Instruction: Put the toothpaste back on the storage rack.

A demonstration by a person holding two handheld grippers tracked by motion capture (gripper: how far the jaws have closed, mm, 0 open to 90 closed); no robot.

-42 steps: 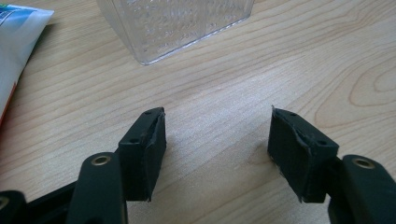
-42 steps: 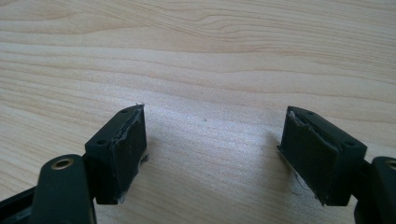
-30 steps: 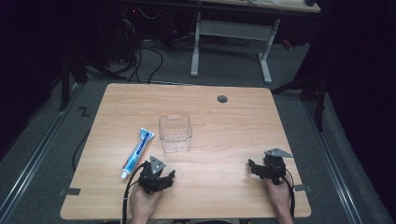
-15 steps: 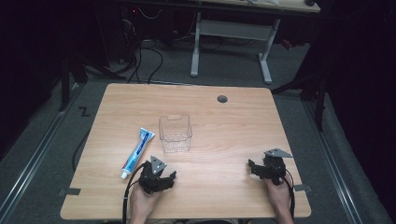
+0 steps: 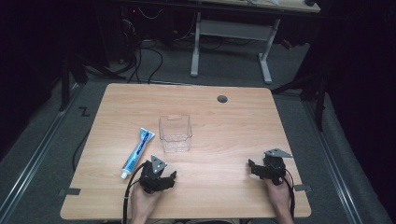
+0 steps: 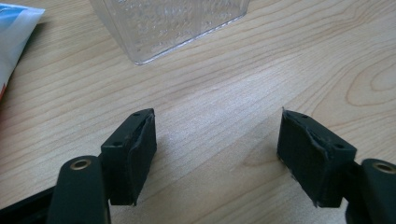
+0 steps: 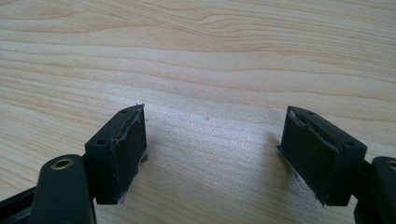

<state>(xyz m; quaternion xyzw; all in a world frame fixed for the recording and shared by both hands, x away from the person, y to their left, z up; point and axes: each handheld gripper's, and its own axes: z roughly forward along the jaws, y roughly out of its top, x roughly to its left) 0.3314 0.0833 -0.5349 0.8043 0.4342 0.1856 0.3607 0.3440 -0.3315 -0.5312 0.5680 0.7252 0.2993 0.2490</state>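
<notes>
Hands low at table's near edge; left gripper point(image 5: 169, 178) fingers point(image 6: 133, 151) apart

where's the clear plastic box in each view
High view: the clear square plastic container stands near the table's middle, just right of the blue-and-white toothpaste tube.
Left gripper view: its lower part sits at the top edge, ahead of the open jaws.
Right gripper view: not in it; bare wooden tabletop lies ahead.
Shared landmark: the toothpaste tube, at top left in the left gripper view.
</notes>
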